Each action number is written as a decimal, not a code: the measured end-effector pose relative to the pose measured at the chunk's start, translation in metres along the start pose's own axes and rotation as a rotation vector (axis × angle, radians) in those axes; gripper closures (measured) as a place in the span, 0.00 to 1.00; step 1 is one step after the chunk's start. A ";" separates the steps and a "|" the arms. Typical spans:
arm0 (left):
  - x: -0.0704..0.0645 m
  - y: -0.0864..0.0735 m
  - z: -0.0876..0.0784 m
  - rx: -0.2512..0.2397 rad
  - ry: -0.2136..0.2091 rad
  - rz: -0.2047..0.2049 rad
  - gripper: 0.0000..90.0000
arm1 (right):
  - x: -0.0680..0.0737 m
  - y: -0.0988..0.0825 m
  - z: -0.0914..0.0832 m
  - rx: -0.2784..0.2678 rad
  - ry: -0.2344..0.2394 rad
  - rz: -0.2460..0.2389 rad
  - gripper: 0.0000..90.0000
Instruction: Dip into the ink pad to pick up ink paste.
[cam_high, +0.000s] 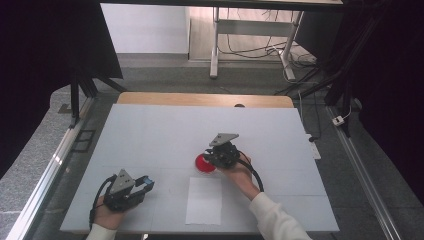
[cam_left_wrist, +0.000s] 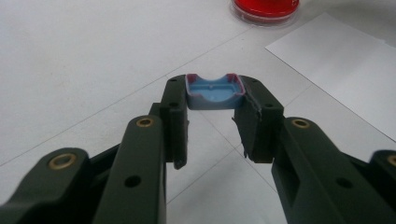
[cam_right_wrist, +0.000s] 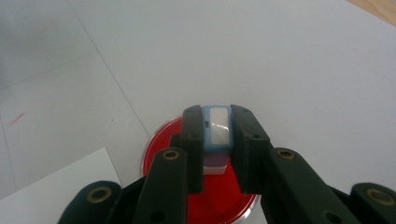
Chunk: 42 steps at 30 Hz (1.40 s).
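Black plastic jaws of the left tool (cam_left_wrist: 212, 105) are clamped on a small blue cap (cam_left_wrist: 215, 92), which sits crosswise at their tips with its hollow side facing up and a thin reddish line along its rim. In the high view this left tool (cam_high: 145, 184) lies low over the near left part of the desk (cam_high: 150, 135), held by the person's left hand (cam_high: 107, 215), with its cable looping out beside the wrist.

The right tool (cam_right_wrist: 217, 135) is clamped on a small blue box (cam_right_wrist: 216, 130) with a pale window on its upper face; the box stands between the 2 jaws, which press on its long sides. Directly under it lies a round red dish (cam_right_wrist: 161, 144) with a clear rim, and whether the box touches the dish cannot be told. In the high view the right tool (cam_high: 212, 156) sits over the right edge of that red dish (cam_high: 201, 163) near the middle of the desk, carried by the right hand (cam_high: 237, 172) in a white sleeve (cam_high: 277, 217).

A white sheet of paper (cam_high: 204, 200) lies flat just in front of the dish, between the 2 hands, and the left gripper view shows its corner (cam_left_wrist: 345, 65) near the dish (cam_left_wrist: 266, 9). The 2 tools are well apart. Beyond the desk are a grey floor, a metal frame and loose cables.
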<state>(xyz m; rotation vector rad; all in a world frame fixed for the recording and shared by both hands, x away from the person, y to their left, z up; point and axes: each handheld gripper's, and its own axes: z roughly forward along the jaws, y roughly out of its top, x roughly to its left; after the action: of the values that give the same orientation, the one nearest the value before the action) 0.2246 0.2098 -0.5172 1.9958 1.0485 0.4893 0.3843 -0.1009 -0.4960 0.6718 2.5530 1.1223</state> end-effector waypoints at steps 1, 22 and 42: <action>0.000 0.000 0.000 0.000 0.000 0.000 0.72 | 0.000 0.000 0.000 0.000 -0.001 -0.002 0.85; 0.000 0.000 0.000 0.002 -0.002 0.001 0.72 | -0.002 0.005 -0.014 -0.048 -0.009 0.007 0.85; 0.001 0.000 0.001 0.002 -0.001 0.001 0.72 | -0.009 0.004 -0.015 -0.016 -0.014 0.023 0.85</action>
<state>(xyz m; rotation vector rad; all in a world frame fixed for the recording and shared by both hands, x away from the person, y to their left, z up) 0.2254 0.2100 -0.5178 1.9986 1.0477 0.4881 0.3868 -0.1124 -0.4823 0.7052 2.5276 1.1401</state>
